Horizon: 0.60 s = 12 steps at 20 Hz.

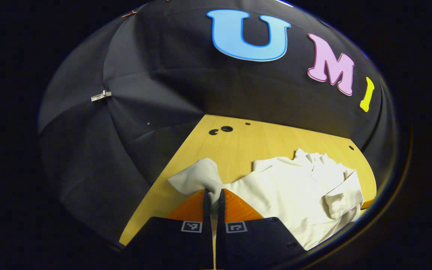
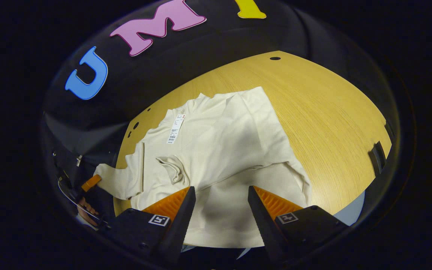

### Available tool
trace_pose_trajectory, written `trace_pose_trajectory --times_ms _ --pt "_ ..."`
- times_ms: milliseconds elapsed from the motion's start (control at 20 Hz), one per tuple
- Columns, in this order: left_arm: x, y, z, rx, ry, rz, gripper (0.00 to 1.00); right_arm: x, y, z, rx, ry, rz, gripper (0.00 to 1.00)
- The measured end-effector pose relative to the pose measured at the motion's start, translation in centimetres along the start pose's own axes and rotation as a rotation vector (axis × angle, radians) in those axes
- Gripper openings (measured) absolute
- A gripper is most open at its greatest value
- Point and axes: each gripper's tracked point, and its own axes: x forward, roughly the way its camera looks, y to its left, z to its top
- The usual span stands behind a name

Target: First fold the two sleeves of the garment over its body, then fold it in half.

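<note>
Left gripper view: 1 cream garment (image 1: 294, 191) on wood table (image 1: 261, 140), 2 grippers; left gripper (image 1: 213, 197) clamped on 1 sleeve (image 1: 201, 178). Right gripper (image 2: 221, 193) fingers wide apart, over hem, gripping nothing, other sleeve (image 2: 173, 167) folded on body

Left tongs (image 1: 213, 198): dark blocky housings, each bearing a small square black-and-white marker near the finger root; ribbed wedge-shaped finger backs. Right tongs (image 2: 219, 195): same build, two square markers, small screw holes in the dark housing.
</note>
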Motion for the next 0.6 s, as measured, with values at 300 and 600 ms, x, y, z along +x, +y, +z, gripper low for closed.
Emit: trace_pose_trajectory --times_ms 300,600 --pt "-1.2 -8.7 -0.1 0.066 -0.006 -0.085 0.08 -0.1 -1.9 1.1 0.032 0.004 0.013 0.88" --pt "-1.6 -17.0 -1.4 0.126 0.020 -0.175 0.08 0.0 -4.3 1.7 0.039 0.010 0.010 0.88"
